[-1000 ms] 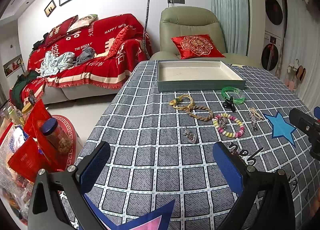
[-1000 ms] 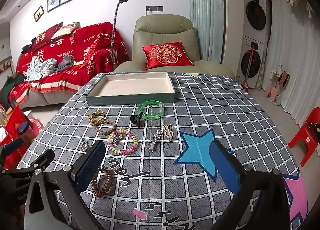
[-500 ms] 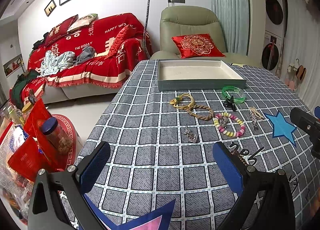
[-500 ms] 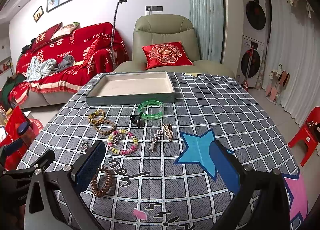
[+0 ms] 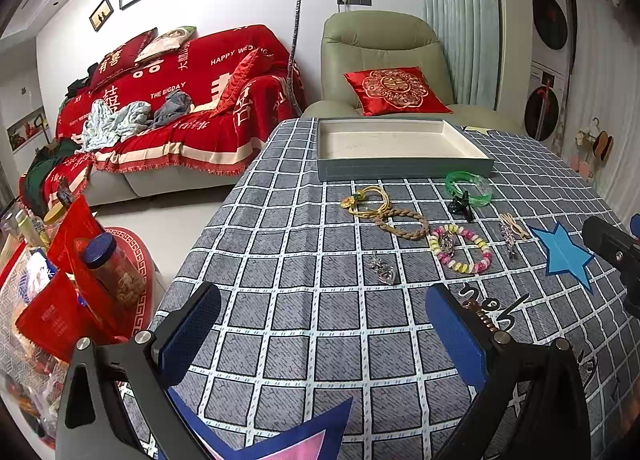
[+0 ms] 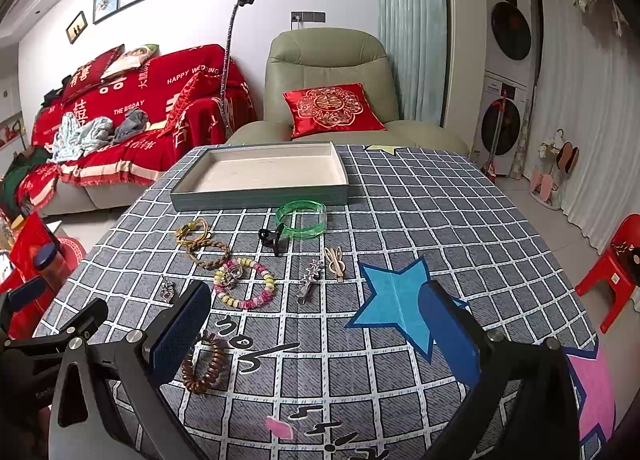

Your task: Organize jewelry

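— Jewelry is all over the cloth (image 6: 420,220), right? Where does it go?

— Into the tray (image 6: 260,194) at the far side. It has nothing in it, so I think I am just at the start.

— What are your tongs doing?

— My left tongs (image 5: 322,338) are wide and hold nothing. My right tongs (image 6: 316,334) are wide too, with nothing in them. Both hang low over the near side, so I can see every piece first.

— What is close to you?

— The brown coil (image 6: 203,364) lies just by my right tongs. The bead ring (image 6: 245,283) is a bit past it — next to the silver heart (image 6: 167,289).

— And near the tray?

— The green bangle (image 6: 302,219), with a black clip (image 6: 271,239) touching it. I guess the coil is easy to grab first — it is thick and soft.
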Motion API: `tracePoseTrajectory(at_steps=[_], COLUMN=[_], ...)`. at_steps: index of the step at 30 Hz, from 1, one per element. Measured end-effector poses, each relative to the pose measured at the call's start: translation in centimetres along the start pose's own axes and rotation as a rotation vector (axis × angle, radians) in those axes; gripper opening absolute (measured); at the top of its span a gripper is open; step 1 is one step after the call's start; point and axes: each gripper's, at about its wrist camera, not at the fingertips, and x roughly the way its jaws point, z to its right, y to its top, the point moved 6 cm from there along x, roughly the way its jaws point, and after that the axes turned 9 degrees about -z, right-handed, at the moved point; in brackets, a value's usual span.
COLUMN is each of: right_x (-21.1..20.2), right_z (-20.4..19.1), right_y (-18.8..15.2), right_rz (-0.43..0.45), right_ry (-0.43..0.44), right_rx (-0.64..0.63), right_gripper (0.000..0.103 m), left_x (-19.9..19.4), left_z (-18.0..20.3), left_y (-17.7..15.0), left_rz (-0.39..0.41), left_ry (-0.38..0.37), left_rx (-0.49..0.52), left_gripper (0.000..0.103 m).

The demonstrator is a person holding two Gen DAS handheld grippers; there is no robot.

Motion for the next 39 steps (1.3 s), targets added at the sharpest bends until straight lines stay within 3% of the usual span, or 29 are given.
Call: tracePoseTrajectory(at_steps=[39], right_x=[0.28], right_z=[0.03], right_y=[-0.36], right_rz=[-0.008], right_ry=[-0.001], right_rx=[0.001], right_gripper=[0.103], left_x=[0.68], left_z=[-0.05], left_y=[-0.02], left_rz=[-0.028], left_ry=[0.0], left_rx=[-0.002], left_gripper=[0.103])
